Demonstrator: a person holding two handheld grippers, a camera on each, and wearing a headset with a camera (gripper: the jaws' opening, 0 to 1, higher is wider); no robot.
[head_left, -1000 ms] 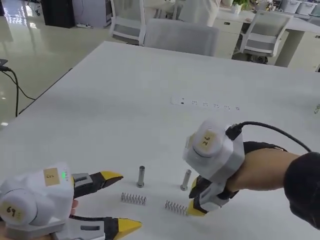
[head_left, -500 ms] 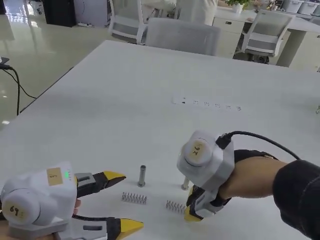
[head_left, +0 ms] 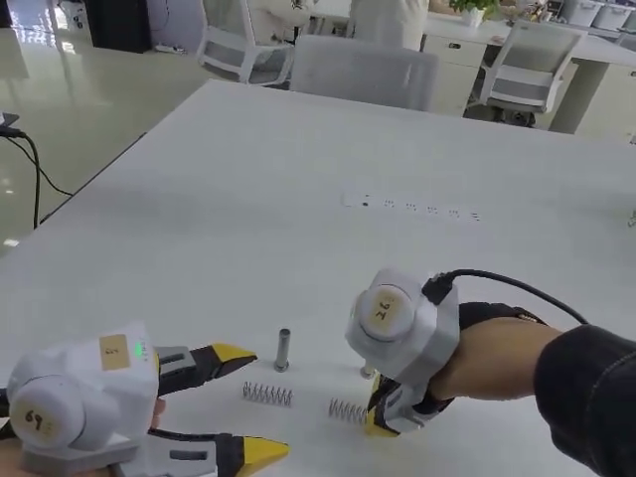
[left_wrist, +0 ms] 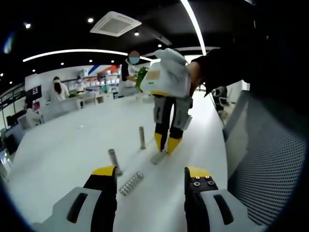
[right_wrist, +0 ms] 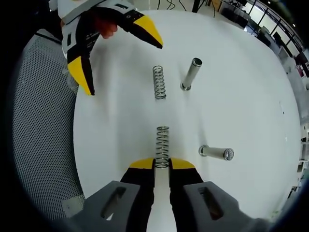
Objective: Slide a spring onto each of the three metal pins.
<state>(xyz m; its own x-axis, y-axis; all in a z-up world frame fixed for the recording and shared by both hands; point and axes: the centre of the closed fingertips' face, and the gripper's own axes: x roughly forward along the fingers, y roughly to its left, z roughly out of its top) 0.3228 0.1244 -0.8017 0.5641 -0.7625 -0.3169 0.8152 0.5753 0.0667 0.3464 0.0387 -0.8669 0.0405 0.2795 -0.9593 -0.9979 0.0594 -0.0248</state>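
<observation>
White tabletop is seen bearing a loose spring beside an upright pin. A second spring is clamped endwise by the right gripper; the left gripper is held open, empty.

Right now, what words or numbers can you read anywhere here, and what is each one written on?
"69": on the round back end of the left gripper.
"26": on the round back end of the right gripper.
Small sticker on top of the left gripper: too blurred to read.
Row of marks on the table: too small to read.
</observation>
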